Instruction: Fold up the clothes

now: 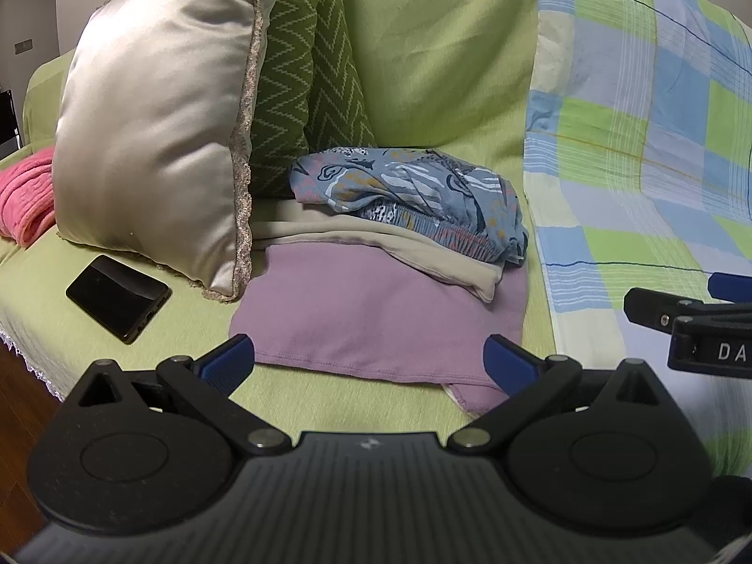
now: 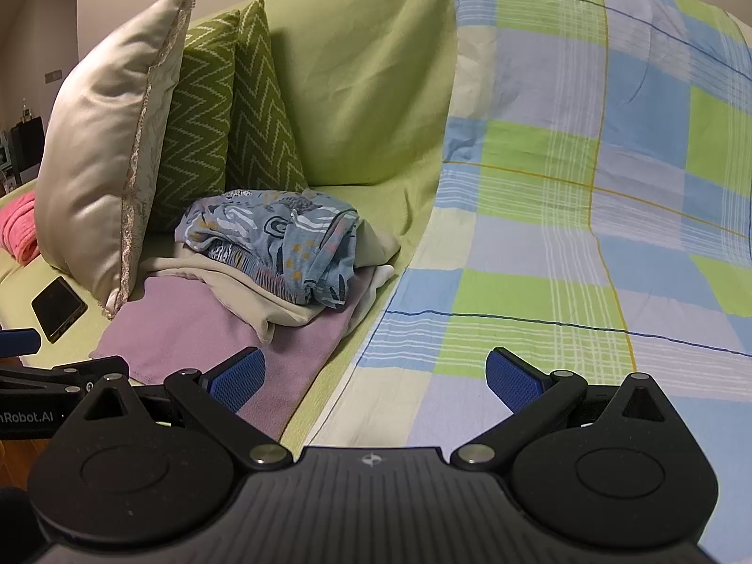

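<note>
A pile of clothes lies on the green sofa seat. A lilac garment lies flat at the bottom, a beige one on it, and a crumpled blue patterned garment on top. My left gripper is open just in front of the lilac garment's near hem, holding nothing. My right gripper is open over the checked sheet, with its left pad above the lilac garment's right corner. The right gripper's side shows at the right edge of the left wrist view.
A large cream satin cushion and green zigzag cushions lean left of the pile. A black phone lies on the seat near the front edge. A pink towel sits far left. The wooden floor shows below.
</note>
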{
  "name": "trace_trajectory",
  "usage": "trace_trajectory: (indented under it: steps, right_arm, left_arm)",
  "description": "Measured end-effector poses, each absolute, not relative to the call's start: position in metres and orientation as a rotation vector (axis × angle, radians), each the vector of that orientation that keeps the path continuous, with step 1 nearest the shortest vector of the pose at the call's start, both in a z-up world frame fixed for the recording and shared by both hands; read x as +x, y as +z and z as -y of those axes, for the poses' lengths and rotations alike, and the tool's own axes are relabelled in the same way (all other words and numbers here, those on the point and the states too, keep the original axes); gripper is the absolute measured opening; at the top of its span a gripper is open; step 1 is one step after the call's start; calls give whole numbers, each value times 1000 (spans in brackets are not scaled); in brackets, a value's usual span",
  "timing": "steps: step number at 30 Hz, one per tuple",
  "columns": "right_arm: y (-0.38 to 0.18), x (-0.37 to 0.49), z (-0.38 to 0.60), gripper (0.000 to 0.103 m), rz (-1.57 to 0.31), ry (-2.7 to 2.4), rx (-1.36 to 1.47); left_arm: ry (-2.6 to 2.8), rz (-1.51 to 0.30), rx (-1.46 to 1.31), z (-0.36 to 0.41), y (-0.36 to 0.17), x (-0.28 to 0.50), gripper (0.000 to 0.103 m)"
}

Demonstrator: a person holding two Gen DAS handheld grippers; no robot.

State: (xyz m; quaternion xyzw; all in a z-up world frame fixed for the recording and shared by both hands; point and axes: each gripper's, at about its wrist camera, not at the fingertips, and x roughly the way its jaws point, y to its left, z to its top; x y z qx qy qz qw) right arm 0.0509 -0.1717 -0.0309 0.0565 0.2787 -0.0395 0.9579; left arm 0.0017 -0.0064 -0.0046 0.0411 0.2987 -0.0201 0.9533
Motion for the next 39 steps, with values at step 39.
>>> trace_trajectory:
  steps: [39]
  right_arm:
    - [-31,52,171,103,-572,-79,112]
  left_arm:
    - [-56,-624,104,9,-6,4,102]
